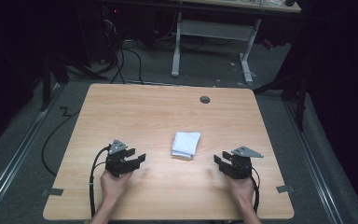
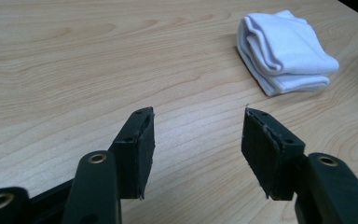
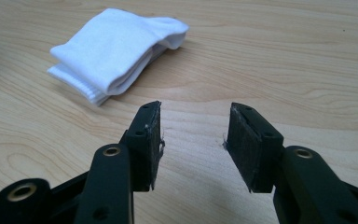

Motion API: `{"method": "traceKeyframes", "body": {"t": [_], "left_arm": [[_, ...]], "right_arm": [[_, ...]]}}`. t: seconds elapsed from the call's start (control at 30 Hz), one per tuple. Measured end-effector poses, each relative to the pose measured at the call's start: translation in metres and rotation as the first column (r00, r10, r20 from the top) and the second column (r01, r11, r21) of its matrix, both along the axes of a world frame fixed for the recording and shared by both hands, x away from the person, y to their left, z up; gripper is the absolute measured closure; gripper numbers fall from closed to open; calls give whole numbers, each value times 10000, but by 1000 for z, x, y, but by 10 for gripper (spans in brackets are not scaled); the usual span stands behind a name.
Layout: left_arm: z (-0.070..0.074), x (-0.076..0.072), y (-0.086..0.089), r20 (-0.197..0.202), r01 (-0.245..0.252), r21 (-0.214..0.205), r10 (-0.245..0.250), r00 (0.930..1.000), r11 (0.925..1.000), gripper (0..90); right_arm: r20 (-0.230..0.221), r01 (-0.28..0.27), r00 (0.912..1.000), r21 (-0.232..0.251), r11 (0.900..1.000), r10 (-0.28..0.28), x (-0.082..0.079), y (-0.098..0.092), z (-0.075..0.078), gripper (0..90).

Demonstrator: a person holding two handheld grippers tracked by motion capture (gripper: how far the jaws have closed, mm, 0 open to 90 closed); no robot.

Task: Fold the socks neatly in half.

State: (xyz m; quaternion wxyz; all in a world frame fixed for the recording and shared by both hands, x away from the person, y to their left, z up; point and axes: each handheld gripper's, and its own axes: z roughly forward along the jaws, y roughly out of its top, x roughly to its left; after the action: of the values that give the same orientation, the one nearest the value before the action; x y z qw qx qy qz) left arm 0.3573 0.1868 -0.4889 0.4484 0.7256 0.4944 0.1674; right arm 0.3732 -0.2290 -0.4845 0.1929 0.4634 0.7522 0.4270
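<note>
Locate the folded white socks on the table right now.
In the high view the folded white socks lie near the table's middle, between the left gripper and right gripper, touching neither.

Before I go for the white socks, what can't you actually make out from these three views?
- Socks: one folded sock or a pair; the fold hides the layers in both gripper views, and they are too small in the high view.
- Underside of the socks: hidden against the table.
- Left gripper and right gripper: bodies cut off by the bottom edge of their own views; jaws open, nothing between.
- Dark disc: too small to identify, high view.
</note>
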Motion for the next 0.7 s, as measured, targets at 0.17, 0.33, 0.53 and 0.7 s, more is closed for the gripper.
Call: {"method": "traceKeyframes", "body": {"t": [0.17, 0.33, 0.53, 0.7], "left_arm": [[-2, 0, 7, -74, -171, 16, 171, 9998, 9999, 443], [-4, -1, 15, -154, -416, 59, 417, 9990, 9991, 440], [-10, 0, 23, -302, -746, 225, 752, 9967, 9970, 440], [-14, 0, 29, -268, -1221, 583, 1238, 9919, 9908, 429]], "right_arm": [[-59, 94, 9999, -68, 9999, -94, -1, -5, -3, 544], [-71, 206, 9998, -125, 9997, -207, 0, -11, -6, 543], [-190, 400, 9990, -251, 9989, -405, 0, -18, -11, 539], [-319, 539, 9980, -356, 9979, -550, 1, -22, -14, 531]]}}
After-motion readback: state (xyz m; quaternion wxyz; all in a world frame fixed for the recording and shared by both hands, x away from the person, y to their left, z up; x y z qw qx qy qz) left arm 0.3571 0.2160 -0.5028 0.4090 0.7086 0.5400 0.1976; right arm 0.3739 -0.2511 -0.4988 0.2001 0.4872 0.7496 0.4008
